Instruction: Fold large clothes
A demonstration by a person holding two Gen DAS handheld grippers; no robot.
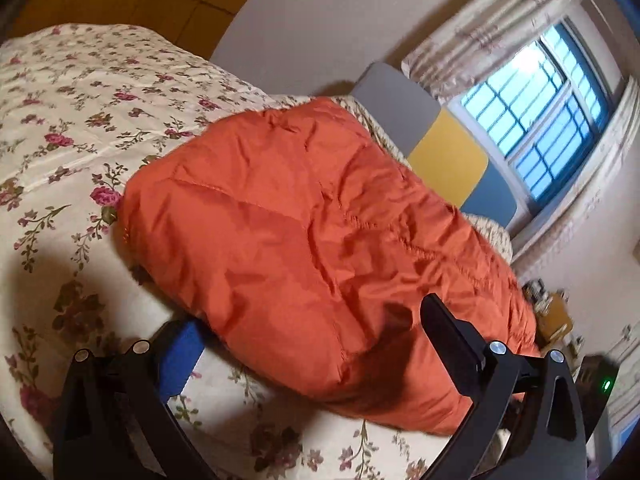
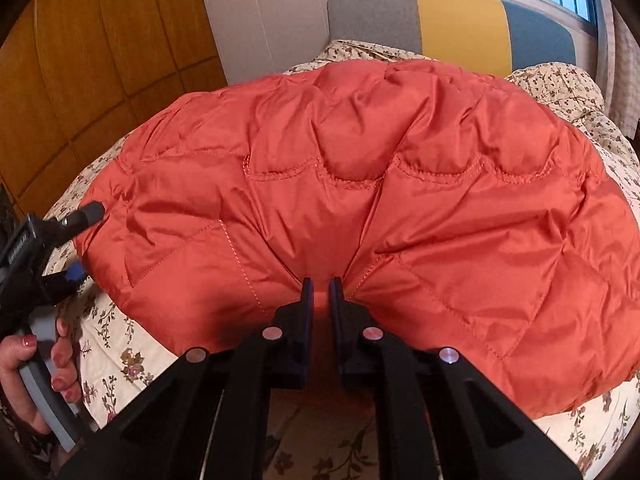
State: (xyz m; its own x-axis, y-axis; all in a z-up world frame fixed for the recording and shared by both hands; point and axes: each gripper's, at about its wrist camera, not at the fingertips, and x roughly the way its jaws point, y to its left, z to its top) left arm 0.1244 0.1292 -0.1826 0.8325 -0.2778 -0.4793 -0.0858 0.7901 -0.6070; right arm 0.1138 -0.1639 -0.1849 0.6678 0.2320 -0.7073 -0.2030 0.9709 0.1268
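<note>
An orange quilted jacket (image 1: 312, 216) (image 2: 360, 184) lies puffed up on a floral bedspread (image 1: 72, 120) (image 2: 120, 356). My right gripper (image 2: 321, 292) is at the jacket's near edge. Its fingers are pinched together on a gather of fabric, and creases fan out from the grip. My left gripper (image 1: 316, 340) (image 2: 82, 242) stands open at the jacket's left end. One black finger (image 2: 91, 211) is over the fabric, and the blue-padded finger (image 1: 180, 354) is low beside it, with the jacket's corner in the wide gap. A hand (image 2: 24, 364) holds the left gripper's grey handle.
A grey, yellow and blue headboard (image 2: 460, 24) stands behind the jacket under a barred window (image 1: 536, 120). A wooden wardrobe (image 2: 100, 60) fills the left. Crumpled floral bedding (image 2: 560, 92) lies at the far right of the bed. Small items (image 1: 552, 312) stand beyond the bed.
</note>
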